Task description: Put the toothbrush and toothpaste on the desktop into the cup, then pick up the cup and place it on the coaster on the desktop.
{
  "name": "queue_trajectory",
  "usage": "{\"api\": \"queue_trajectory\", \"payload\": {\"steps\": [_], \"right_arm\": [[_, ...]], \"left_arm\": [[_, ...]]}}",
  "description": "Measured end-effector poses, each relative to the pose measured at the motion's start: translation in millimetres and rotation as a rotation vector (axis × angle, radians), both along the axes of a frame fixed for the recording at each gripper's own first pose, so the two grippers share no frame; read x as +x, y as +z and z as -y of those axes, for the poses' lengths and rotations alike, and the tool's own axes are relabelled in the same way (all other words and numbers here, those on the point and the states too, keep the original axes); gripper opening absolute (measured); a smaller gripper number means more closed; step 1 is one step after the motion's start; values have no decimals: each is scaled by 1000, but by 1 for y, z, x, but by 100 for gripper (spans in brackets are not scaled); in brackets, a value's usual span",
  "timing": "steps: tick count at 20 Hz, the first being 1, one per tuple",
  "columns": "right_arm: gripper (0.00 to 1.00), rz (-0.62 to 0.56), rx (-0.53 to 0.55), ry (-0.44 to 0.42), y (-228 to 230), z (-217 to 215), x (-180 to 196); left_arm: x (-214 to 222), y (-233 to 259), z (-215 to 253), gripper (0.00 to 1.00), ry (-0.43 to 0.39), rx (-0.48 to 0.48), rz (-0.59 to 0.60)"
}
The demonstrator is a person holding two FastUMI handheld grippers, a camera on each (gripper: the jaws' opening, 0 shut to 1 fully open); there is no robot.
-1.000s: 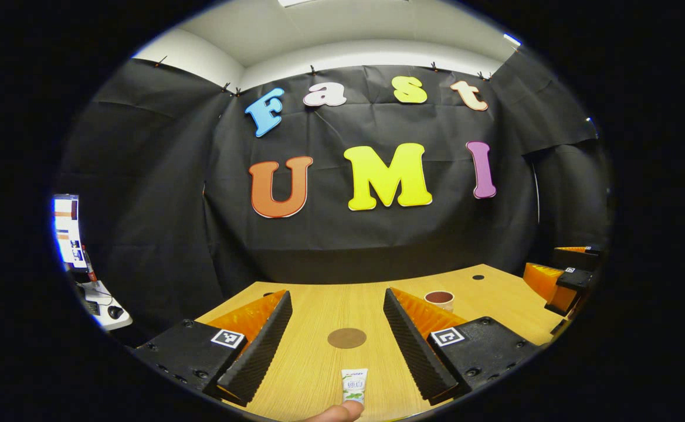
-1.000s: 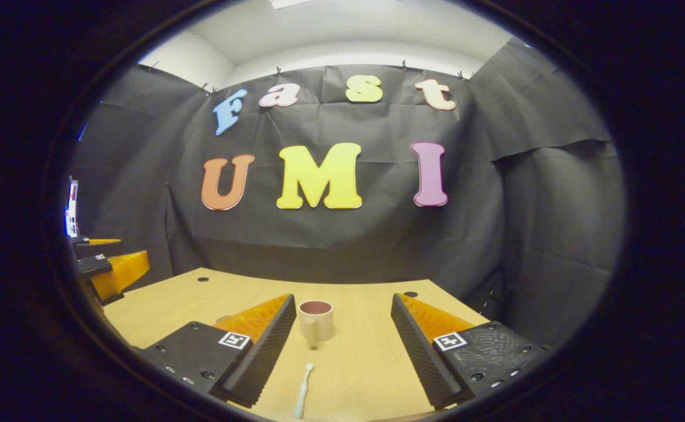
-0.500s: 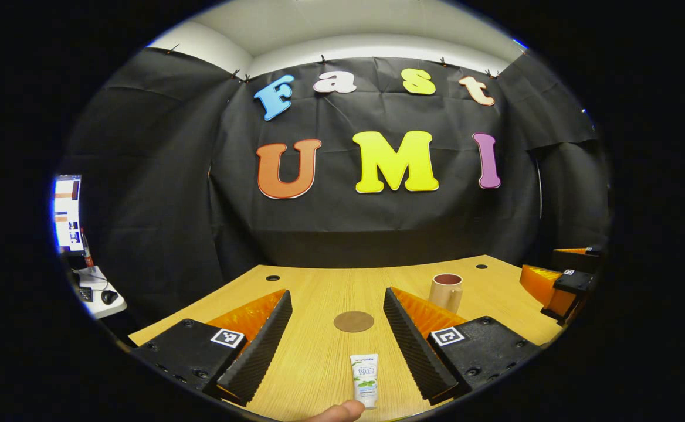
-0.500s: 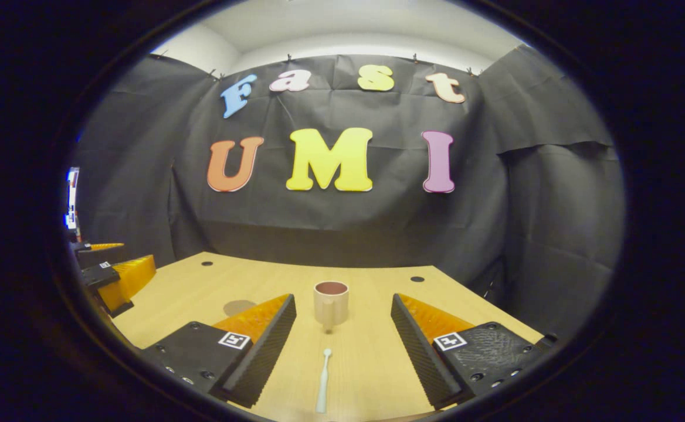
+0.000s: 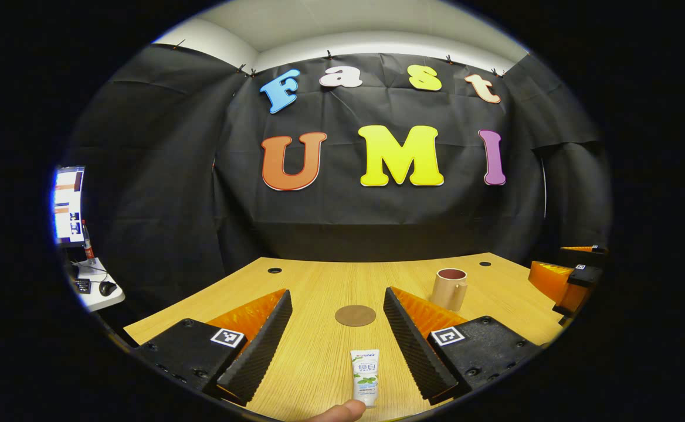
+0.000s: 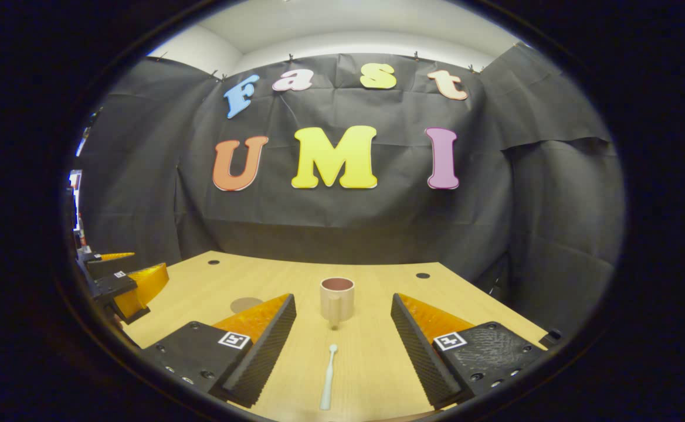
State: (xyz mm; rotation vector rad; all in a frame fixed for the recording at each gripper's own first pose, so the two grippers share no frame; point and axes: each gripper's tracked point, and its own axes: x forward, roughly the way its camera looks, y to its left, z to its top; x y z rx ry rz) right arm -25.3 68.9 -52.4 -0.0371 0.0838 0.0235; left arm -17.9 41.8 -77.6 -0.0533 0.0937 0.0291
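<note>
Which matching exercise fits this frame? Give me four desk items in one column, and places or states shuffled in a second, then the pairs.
Items:
1. toothpaste
2. toothbrush
3. cup
4. coaster

Places or states:
A. upright, nothing sticking out of it
B. flat brown disc, nothing on it
C. lies between the open left claw's fingers
D. lies between the open right claw's fingers, in front of the cup

Pairs: 1-C, 2-D, 3-A, 4-B
</note>
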Motion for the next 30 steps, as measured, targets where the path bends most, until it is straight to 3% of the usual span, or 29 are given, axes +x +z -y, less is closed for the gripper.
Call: {"api": "queue_trajectory", "payload": {"steps": [9, 14, 20, 25, 26, 29, 30], "right_arm": [[96, 13, -7, -10, 1, 4, -7], [96, -52, -15, -2, -35, 2, 0], [96, -225, -27, 5, -107, -2, 24], [86, -431, -8, 7, -171, -5, 39], [81, -453, -3, 7, -176, -6, 43], [78, -480, -33, 7, -186, -10, 56], [72, -489, -29, 14, -189, -12, 59]], "left_arm": [[-9, 7, 14, 100, -27, -1, 26], [-14, -5, 21, 99, -41, -1, 24], [-11, -21, 26, 99, -55, 0, 14], [-4, -39, 23, 100, -52, -5, -28], [-3, -43, 22, 99, -51, -5, -36], [4, -58, 19, 99, -48, -8, -73], [6, -65, 19, 100, -48, -7, -91]]}}
